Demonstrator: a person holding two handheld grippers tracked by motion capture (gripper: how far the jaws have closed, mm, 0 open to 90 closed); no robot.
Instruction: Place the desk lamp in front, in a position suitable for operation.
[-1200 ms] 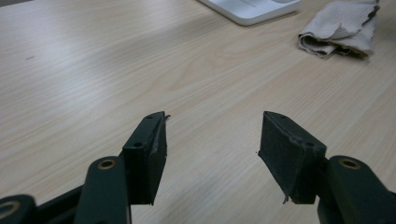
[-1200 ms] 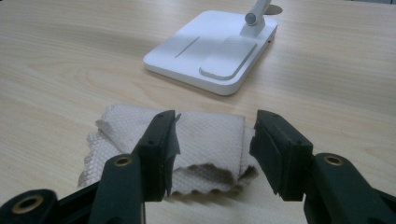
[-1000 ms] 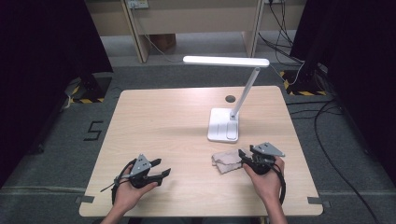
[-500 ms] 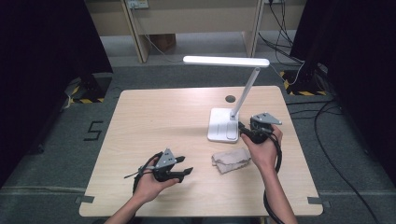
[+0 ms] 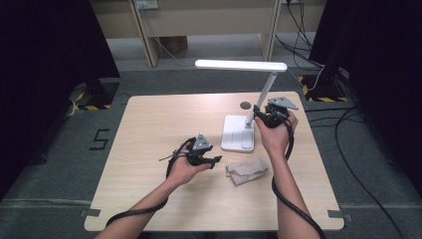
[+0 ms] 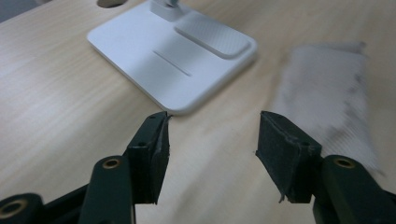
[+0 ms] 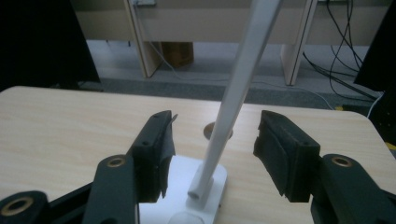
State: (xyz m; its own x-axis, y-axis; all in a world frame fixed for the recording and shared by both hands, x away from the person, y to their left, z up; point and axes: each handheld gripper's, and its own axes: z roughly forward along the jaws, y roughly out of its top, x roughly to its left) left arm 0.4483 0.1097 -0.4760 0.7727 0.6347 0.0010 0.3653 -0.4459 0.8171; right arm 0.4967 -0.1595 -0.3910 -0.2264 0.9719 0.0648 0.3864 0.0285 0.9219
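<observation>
My left tool (image 5: 215, 160) hangs with jaws apart and empty near the worktop's (image 5: 149, 129) front edge, just left of the crumpled cloth (image 5: 247, 171). My right tool (image 5: 257, 112), jaws just widening, straddles the desk lamp's (image 5: 239, 139) stem untouched. Clamping off-centre could tip the lamp.

lamp (image 5: 239, 138) white, ribbed pad | cloth (image 5: 247, 171) grey-beige | table (image 5: 149, 124) lt wood grain | grippers black
</observation>
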